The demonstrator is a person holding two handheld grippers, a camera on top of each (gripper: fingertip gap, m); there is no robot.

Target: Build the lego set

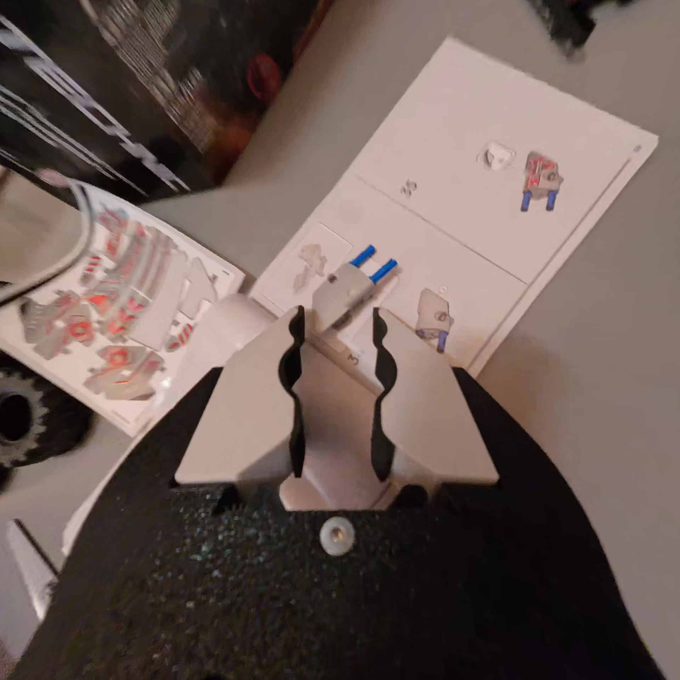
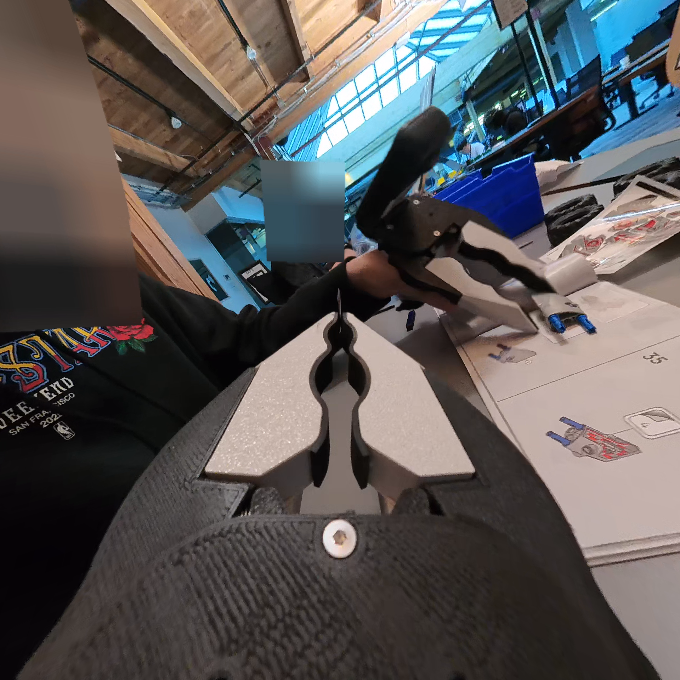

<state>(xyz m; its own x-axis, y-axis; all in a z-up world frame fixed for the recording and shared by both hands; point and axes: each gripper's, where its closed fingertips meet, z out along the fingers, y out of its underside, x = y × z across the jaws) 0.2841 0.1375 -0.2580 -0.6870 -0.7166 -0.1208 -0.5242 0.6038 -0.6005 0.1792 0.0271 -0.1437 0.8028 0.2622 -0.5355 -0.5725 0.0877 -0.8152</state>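
Observation:
A grey lego piece [image 1: 340, 294] with two blue pins [image 1: 382, 270] lies on the open instruction booklet [image 1: 460, 121]. My left gripper [image 1: 338, 312] is open, its fingertips just short of the piece on either side. From the right wrist view the left gripper [image 2: 544, 305] tilts down over the same piece [image 2: 563, 312] on the booklet [image 2: 588, 496]. My right gripper [image 2: 339, 325] is held up off the table, shut on a thin dark flat sliver [image 2: 339, 303] seen edge on.
A sticker sheet [image 1: 110, 312] lies left of the booklet, with a white curved part [image 1: 235, 320] beside it. A black box [image 1: 110, 92] stands at the back left and a black tyre [image 1: 22, 415] at the left. Tyres [image 2: 570, 217] and a blue bin [image 2: 507, 195] sit beyond. Across from one pair of fingers to the other is roughly 20 cm.

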